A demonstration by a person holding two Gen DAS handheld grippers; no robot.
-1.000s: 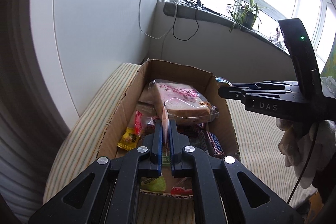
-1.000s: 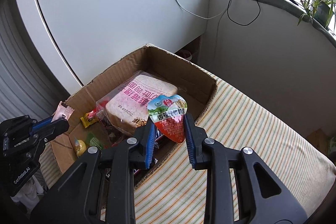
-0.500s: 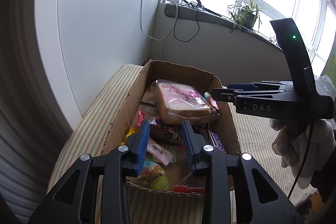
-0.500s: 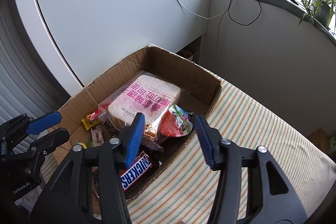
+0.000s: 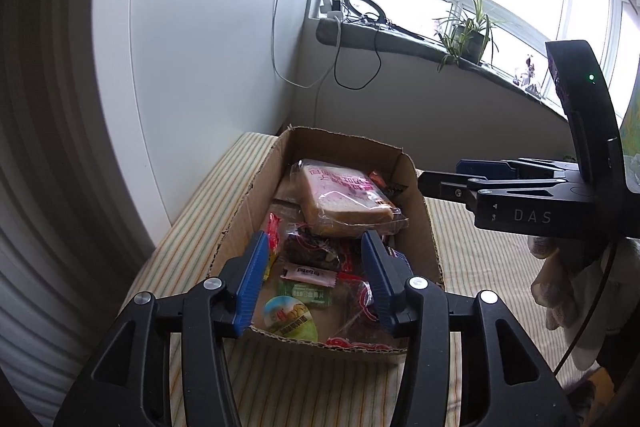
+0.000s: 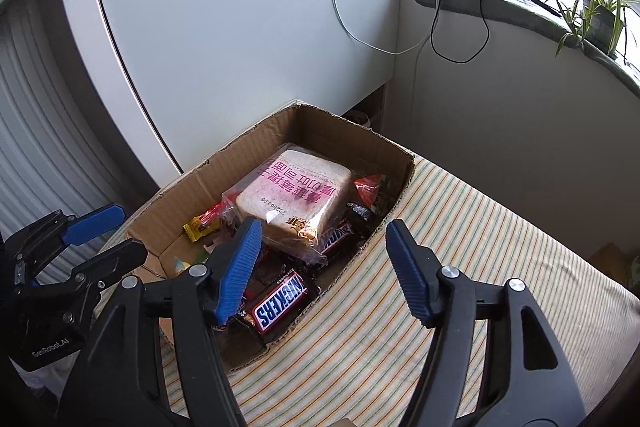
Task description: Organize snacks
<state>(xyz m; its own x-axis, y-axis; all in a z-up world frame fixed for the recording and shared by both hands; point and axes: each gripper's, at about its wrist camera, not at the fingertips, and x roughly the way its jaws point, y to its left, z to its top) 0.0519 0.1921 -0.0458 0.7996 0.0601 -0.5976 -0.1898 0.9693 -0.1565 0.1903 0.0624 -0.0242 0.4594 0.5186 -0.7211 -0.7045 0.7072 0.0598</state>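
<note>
A cardboard box point(image 5: 420, 203) point(image 6: 264, 131) sits on a striped cushion and holds several snacks. A bagged bread loaf point(image 5: 340, 199) point(image 6: 296, 195) lies on top. A pink wafer packet point(image 5: 308, 273) lies near the box's front in the left wrist view. A red-and-green pouch point(image 6: 370, 187) rests by the far wall, and a Snickers bar point(image 6: 280, 301) lies near the right side. My left gripper point(image 5: 314, 283) is open and empty over the box's near end. My right gripper point(image 6: 326, 267) is open and empty above the box's right edge.
The striped cushion point(image 6: 460, 267) point(image 5: 200, 219) stretches right of the box. A white wall panel point(image 6: 240, 7) stands behind the box. A windowsill point(image 5: 400, 39) holds cables and a potted plant point(image 5: 468, 35). The right gripper's body point(image 5: 520, 199) shows beside the box in the left wrist view.
Both grippers opened. The left one let go of the pink wafer packet and the right one let go of the red-and-green pouch; both items now lie in the box.
</note>
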